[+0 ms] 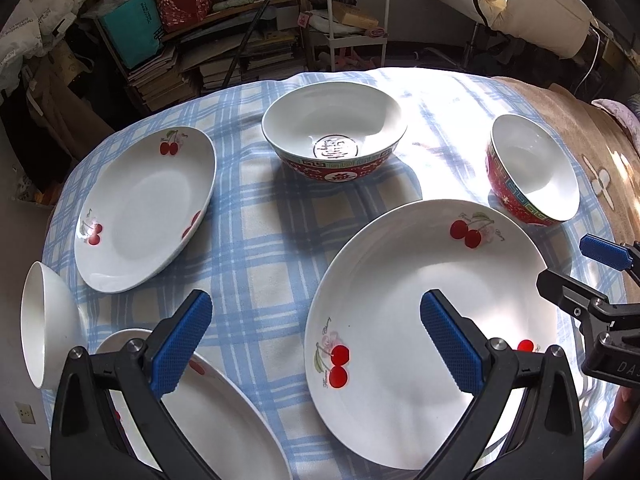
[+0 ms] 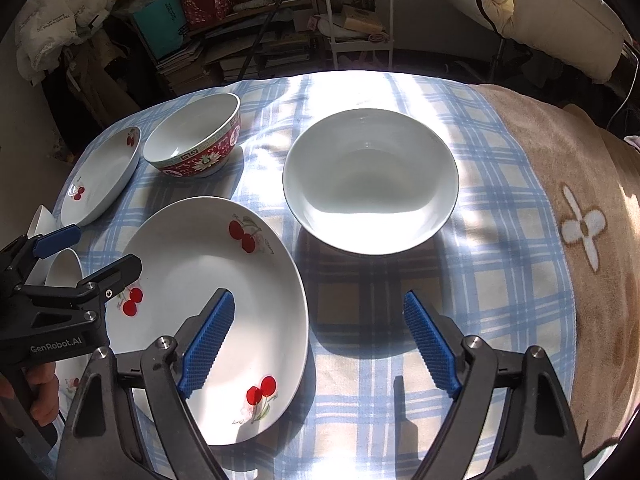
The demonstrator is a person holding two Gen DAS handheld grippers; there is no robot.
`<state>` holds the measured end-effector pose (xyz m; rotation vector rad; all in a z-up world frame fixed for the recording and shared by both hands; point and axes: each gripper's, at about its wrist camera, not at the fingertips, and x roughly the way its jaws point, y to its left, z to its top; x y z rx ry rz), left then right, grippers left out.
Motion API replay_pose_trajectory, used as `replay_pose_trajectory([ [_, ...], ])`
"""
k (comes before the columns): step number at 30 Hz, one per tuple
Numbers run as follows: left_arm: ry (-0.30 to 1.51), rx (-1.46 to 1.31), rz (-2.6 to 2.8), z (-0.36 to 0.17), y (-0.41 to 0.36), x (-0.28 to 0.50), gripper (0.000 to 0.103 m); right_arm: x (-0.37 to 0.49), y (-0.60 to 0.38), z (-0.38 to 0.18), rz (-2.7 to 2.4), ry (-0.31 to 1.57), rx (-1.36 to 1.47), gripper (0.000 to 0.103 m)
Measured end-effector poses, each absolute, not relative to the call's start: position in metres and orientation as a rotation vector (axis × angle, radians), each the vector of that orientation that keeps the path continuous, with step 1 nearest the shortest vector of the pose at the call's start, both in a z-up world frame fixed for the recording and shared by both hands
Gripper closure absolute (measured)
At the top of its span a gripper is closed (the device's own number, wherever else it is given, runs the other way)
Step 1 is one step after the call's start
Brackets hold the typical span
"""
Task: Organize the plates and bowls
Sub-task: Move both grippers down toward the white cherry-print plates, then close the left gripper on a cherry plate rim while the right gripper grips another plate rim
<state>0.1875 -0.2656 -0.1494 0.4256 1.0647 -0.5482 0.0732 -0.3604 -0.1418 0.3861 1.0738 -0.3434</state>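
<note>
A: Starting at the left gripper (image 1: pixel 316 340): its blue pads are spread wide with nothing between them, hanging above the plaid tablecloth (image 1: pixel 260 240) between two cherry plates.

B: And the right gripper (image 2: pixel 318 344)?

A: Spread too, nothing pinched. One pad hangs over the rim of the large cherry plate (image 2: pixel 208 300), the other over bare cloth. No earlier picture to compare.

B: Any writing on the tools?

A: The right wrist view shows the left gripper's body stamped "GenRobot.AI". In the left wrist view the other tool shows only "DA" before the edge cuts it off.

B: Writing on the dishes?

A: That large plate sits near the cloth's near edge and carries red cherries with a small script word that looks like "Cherry". A second cherry plate (image 1: pixel 144 208) lies toward the left edge, and a third (image 1: pixel 224 412) is at the near left corner under the left gripper.

B: The bowls?

A: A red patterned bowl (image 1: pixel 334 132) stands toward the far edge, with a Chinese character in a white roundel on its side and another inside its base. A smaller red patterned bowl (image 1: pixel 532 172) stands toward the right edge. A plain white bowl (image 1: pixel 46 324) is at the left edge. Beyond the cloth's right edge lies a tan blanket (image 2: pixel 580 200) with a white flower.
</note>
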Motion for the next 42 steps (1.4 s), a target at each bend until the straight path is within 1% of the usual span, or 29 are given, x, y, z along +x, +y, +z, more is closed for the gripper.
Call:
replay_pose_trajectory([
  [2, 1.097, 0.409, -0.548, -0.156, -0.265, 0.192, 0.001, 0.074, -0.361, -0.145, -0.339, 1.086, 0.394, 0.012],
  [5, 1.140, 0.378, -0.550, -0.163, -0.264, 0.197, 0.008, 0.077, -0.361, -0.150, -0.337, 1.106, 0.385, 0.012],
  [9, 1.173, 0.374, -0.549, -0.172, -0.265, 0.198, 0.009, 0.080, -0.360, -0.159, -0.327, 1.138, 0.395, 0.012],
  [11, 1.181, 0.378, -0.554, -0.176, -0.266, 0.198, 0.012, 0.082, -0.361, -0.163, -0.326, 1.154, 0.402, 0.012],
  [14, 1.208, 0.369, -0.564, -0.181, -0.268, 0.198, 0.020, 0.084, -0.363, -0.169, -0.318, 1.174, 0.418, 0.025],
  [16, 1.221, 0.364, -0.567, -0.184, -0.269, 0.197, 0.026, 0.084, -0.363, -0.173, -0.315, 1.190, 0.430, 0.025],
  [18, 1.226, 0.368, -0.562, -0.186, -0.270, 0.196, 0.036, 0.085, -0.363, -0.176, -0.307, 1.200, 0.438, 0.029],
  [19, 1.231, 0.367, -0.566, -0.187, -0.271, 0.195, 0.040, 0.085, -0.364, -0.178, -0.305, 1.205, 0.440, 0.034],
  [20, 1.241, 0.358, -0.575, -0.189, -0.271, 0.195, 0.046, 0.086, -0.364, -0.178, -0.306, 1.210, 0.440, 0.038],
  [21, 1.251, 0.342, -0.582, -0.189, -0.271, 0.195, 0.052, 0.086, -0.364, -0.179, -0.308, 1.213, 0.437, 0.038],
  [22, 1.256, 0.332, -0.583, -0.188, -0.271, 0.195, 0.052, 0.086, -0.363, -0.179, -0.308, 1.213, 0.435, 0.039],
  [23, 1.254, 0.332, -0.574, -0.188, -0.271, 0.195, 0.055, 0.085, -0.363, -0.179, -0.306, 1.212, 0.437, 0.045],
  [24, 1.254, 0.332, -0.564, -0.188, -0.270, 0.197, 0.059, 0.085, -0.364, -0.179, -0.299, 1.210, 0.443, 0.048],
  [26, 1.258, 0.317, -0.558, -0.188, -0.267, 0.200, 0.063, 0.084, -0.364, -0.179, -0.280, 1.205, 0.473, 0.058],
  [27, 1.260, 0.307, -0.559, -0.187, -0.265, 0.200, 0.065, 0.083, -0.364, -0.179, -0.267, 1.201, 0.487, 0.067],
  [28, 1.261, 0.299, -0.561, -0.187, -0.264, 0.201, 0.066, 0.083, -0.364, -0.180, -0.248, 1.198, 0.504, 0.073],
  [29, 1.262, 0.295, -0.563, -0.186, -0.263, 0.201, 0.067, 0.082, -0.363, -0.180, -0.226, 1.196, 0.523, 0.082],
  [36, 1.275, 0.278, -0.566, -0.187, -0.258, 0.198, 0.068, 0.077, -0.363, -0.179, -0.208, 1.188, 0.535, 0.084],
  [42, 1.283, 0.305, -0.585, -0.186, -0.260, 0.178, 0.069, 0.066, -0.370, -0.176, -0.225, 1.186, 0.560, 0.084],
])
